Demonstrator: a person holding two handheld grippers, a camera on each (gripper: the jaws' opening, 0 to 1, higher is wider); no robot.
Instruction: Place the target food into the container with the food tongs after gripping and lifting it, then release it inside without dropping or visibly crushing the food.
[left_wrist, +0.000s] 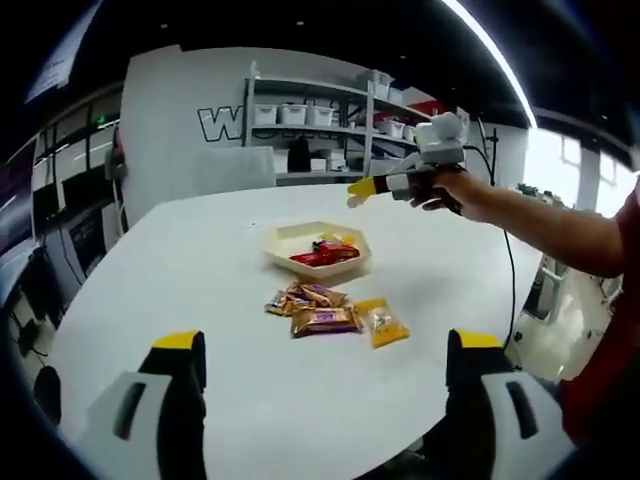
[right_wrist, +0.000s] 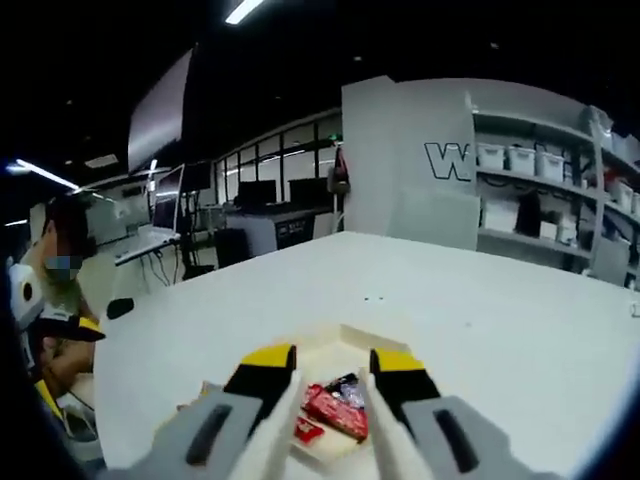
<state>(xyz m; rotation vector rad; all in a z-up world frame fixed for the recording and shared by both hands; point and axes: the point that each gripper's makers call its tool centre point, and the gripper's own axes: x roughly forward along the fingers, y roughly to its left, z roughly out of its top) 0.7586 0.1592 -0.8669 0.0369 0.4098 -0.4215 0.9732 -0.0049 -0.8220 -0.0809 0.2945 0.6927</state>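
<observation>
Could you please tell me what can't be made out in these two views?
- Right gripper view: the hexagonal tray near edge and part of the red packets sit behind the right gripper.
- Left gripper view: print on the snack packets is too small to read.
- Left gripper view: shelf lettering is partly covered.

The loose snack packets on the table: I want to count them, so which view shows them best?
The left gripper view: the snack packets lie in plain sight on the white table beside the hexagonal tray. In the right gripper view, a mere sliver of packet shows beside that hand-held gripper's left jaw.
</observation>
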